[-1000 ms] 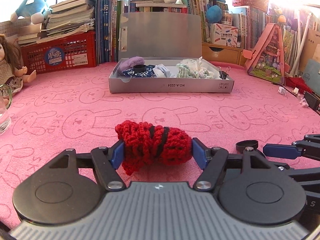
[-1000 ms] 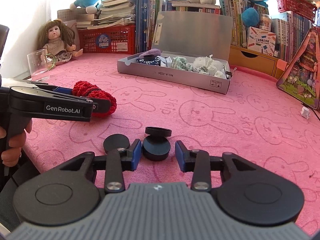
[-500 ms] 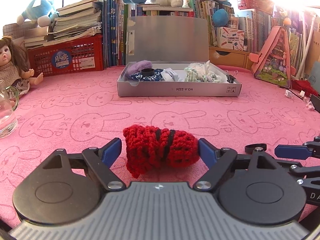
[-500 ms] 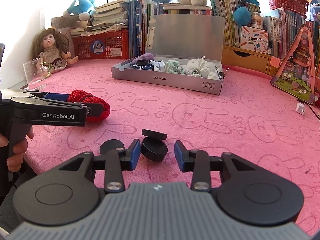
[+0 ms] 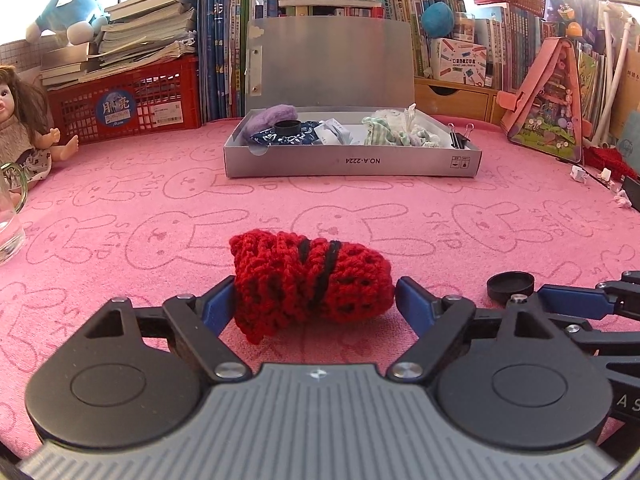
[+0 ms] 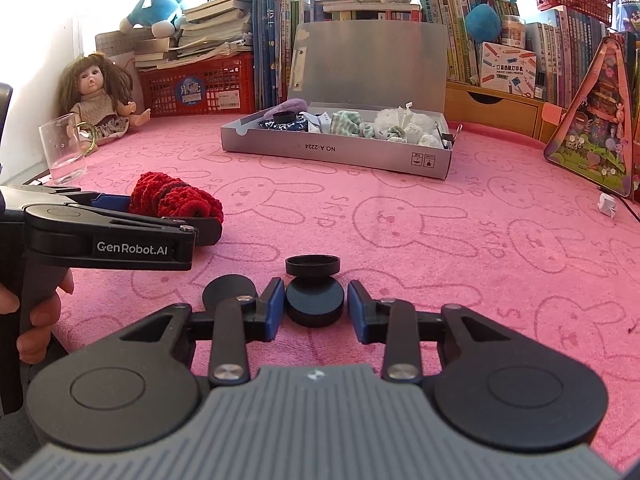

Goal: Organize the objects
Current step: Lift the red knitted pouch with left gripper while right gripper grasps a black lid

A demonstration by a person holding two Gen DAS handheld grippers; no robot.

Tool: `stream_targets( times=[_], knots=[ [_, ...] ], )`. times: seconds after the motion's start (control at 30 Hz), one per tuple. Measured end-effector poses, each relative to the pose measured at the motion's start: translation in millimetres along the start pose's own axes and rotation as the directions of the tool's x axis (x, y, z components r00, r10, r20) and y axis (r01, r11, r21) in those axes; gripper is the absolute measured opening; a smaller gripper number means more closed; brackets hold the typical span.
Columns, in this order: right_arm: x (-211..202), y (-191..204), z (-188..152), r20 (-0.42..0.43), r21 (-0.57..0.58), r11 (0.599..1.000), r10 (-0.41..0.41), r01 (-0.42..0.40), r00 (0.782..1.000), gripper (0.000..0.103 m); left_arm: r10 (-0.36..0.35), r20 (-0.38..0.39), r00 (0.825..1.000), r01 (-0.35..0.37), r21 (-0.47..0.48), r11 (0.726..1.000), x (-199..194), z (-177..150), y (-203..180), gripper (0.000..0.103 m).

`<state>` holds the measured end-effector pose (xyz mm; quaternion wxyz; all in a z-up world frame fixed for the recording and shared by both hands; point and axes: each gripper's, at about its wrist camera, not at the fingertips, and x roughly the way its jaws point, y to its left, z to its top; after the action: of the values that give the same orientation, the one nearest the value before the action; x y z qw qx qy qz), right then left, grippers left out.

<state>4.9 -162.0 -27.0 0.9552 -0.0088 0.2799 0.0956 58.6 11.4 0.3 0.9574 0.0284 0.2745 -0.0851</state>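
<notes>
Both claws have eased apart since a second ago: the left claw (image 5: 314,300) now sits wide around the red crochet pouch (image 5: 310,286), its right finger just clear, and the right claw (image 6: 315,308) brackets a black disc (image 6: 315,303), not pinching it. Ahead of both, open pink tabletop (image 5: 400,208) runs to the grey box (image 5: 352,164), probably where they go.

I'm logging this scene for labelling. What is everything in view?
Crochet pouch: 1, red with black stripes, on cloth between left fingers.
Caps: 3, black, on cloth at right gripper.
Box: 1, grey, open, holding fabric items.
Glass: 1, clear, far left.
Doll: 1, beside red basket.
Books: many, back wall.
Plush toys: several, mostly blue, atop books.
Cloth: 1, pink.
Left gripper: open.
Right gripper: open.
</notes>
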Motion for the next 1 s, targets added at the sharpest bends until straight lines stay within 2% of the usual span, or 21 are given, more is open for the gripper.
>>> stream_targets(
  times=[0.2, 0.4, 0.7, 0.83, 0.87, 1.0],
  knots=[
    [-10.2, -5.7, 6.1, 0.030, 0.022, 1.000, 0.002, -0.003, 1.000, 0.037, -0.002, -0.001, 1.000, 0.002, -0.005, 1.000, 0.8, 0.2, 0.6, 0.087],
    [-17.5, -14.9, 10.7, 0.057, 0.051, 0.998, -0.029, 0.026, 0.998, 0.037, -0.001, 0.006, 1.000, 0.001, -0.013, 1.000, -0.6, 1.3, 2.2, 0.087],
    [-0.8, -27.8, 11.3, 0.063, 0.091, 0.984, -0.157, 0.151, 0.986, 0.038, 0.012, -0.001, 1.000, -0.012, -0.004, 1.000, 7.8, 1.3, 0.3, 0.088],
    [11.1, -26.9, 6.4, 0.045, 0.094, 0.975, -0.208, 0.204, 0.977, 0.042, 0.022, -0.007, 1.000, -0.022, -0.003, 1.000, 13.4, 1.2, -0.8, 0.088],
    [12.6, -26.7, 4.7, 0.043, 0.095, 0.973, -0.215, 0.210, 0.976, 0.056, 0.023, -0.008, 1.000, -0.023, -0.004, 1.000, 14.1, 1.1, -0.9, 0.088],
    [15.2, -26.0, 0.3, 0.035, 0.103, 0.967, -0.236, 0.231, 0.971, 0.060, 0.029, -0.007, 1.000, -0.029, -0.007, 1.000, 16.4, 1.2, -0.3, 0.090]
  ],
)
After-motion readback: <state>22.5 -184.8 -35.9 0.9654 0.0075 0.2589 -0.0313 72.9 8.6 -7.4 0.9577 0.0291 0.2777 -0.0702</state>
